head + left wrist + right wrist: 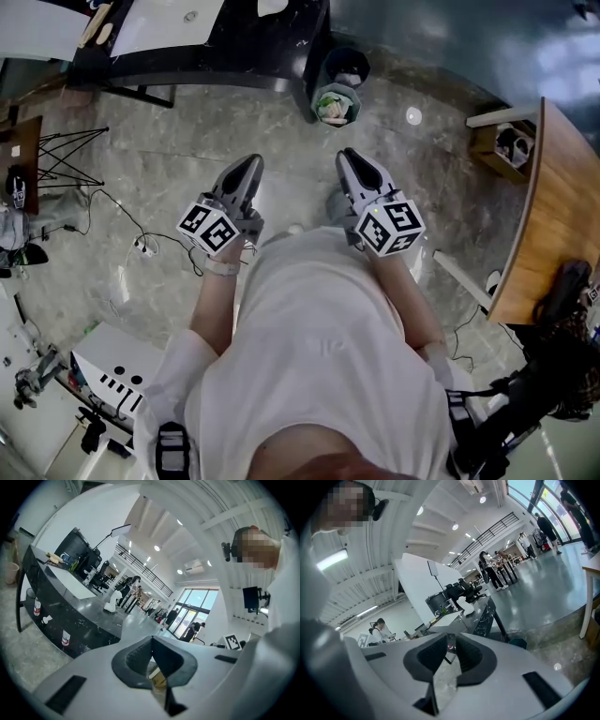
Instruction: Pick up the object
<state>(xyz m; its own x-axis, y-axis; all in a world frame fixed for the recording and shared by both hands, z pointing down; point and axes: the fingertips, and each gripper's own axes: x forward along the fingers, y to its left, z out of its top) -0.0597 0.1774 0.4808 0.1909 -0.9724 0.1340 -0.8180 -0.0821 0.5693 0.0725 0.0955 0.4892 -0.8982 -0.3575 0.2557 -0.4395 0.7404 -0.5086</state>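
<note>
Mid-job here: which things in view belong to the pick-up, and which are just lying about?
Job: left gripper, shut and empty; right gripper, jaws slightly apart, empty. No object to pick is evident.
Lying about: round dark waste bin; white power strip; curved wooden table; black counter.

The scene is lit brightly by ceiling lamps and by daylight through tall windows. Glare is thrown on the glossy floor. Shadows are kept soft. Gripper views are bent and darkened at their edges.
</note>
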